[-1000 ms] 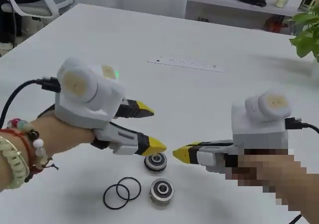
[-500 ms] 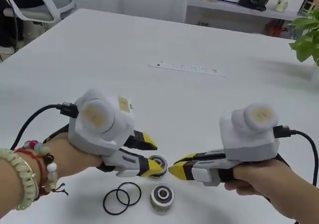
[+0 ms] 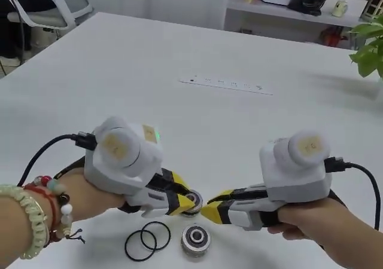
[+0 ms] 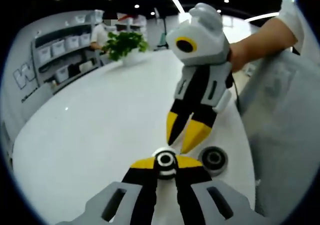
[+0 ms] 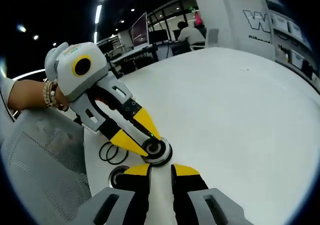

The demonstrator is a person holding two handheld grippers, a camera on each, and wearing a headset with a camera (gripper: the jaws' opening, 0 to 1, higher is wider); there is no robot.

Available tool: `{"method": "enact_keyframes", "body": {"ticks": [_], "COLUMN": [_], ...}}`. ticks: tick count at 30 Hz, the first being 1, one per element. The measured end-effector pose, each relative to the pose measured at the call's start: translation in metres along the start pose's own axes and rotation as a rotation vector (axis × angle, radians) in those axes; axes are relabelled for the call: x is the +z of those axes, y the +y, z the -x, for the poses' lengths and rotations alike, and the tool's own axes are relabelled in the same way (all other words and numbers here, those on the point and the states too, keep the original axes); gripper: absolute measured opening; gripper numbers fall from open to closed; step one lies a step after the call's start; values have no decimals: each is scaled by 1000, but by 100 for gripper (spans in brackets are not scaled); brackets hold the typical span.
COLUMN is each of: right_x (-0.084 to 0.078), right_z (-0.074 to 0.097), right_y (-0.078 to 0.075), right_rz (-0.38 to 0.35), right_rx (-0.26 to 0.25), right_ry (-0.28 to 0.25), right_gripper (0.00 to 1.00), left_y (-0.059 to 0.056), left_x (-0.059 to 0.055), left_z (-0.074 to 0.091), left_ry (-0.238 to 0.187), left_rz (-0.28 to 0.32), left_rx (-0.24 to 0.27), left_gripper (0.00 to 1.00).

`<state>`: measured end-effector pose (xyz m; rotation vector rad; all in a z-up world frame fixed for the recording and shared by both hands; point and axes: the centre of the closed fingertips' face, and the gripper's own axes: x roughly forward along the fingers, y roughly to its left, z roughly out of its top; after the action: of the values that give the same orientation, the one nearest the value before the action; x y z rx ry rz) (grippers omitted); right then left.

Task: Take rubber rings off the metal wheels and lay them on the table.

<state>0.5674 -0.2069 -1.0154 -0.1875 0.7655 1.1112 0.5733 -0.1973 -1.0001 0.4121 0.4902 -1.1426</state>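
Observation:
My left gripper (image 3: 184, 198) is shut on a small metal wheel (image 3: 193, 201) low over the white table; in the left gripper view the wheel (image 4: 165, 161) sits between my yellow tips. My right gripper (image 3: 209, 211) points at that wheel from the right, its tips just short of it, jaws a narrow gap apart with nothing between them. A second metal wheel (image 3: 195, 239) lies flat on the table in front of both grippers. Two black rubber rings (image 3: 146, 240) lie overlapping on the table to its left. In the right gripper view the held wheel (image 5: 157, 151) is just ahead of my right gripper (image 5: 161, 171).
A long white strip (image 3: 226, 83) lies further back on the white table (image 3: 119, 60). A plant (image 3: 370, 48) stands at the far right edge. An office chair (image 3: 48, 9) stands beyond the far left corner. Cables trail from both grippers.
My left gripper has come down from open above the table and shut on the rear wheel. The right gripper has moved in closer to that wheel.

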Motion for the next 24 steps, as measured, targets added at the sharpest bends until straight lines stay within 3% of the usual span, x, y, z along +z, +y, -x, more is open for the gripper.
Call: {"method": "enact_keyframes", "body": {"ticks": [4,7,16,24], "right_x": [0,0,3,2], "right_z": [-4,-6,-8,-7], "right_y": [0,2,3,2], "right_rz": [73,89,187,218], "right_rx": [-13,-8,-9,-9], "right_ry": [7,5,-2,10], "right_gripper": [19,22,22,20], "left_y": [0,0,1,1], "left_x": [0,1,2,2], "left_z": [-1,-1,-2,-2], "left_ry": [-3,-6,-22,-24], "left_rz": [4,7,16,17], "left_rx": [-3,-3,-1,0], "left_gripper": [14,14,14,14]}}
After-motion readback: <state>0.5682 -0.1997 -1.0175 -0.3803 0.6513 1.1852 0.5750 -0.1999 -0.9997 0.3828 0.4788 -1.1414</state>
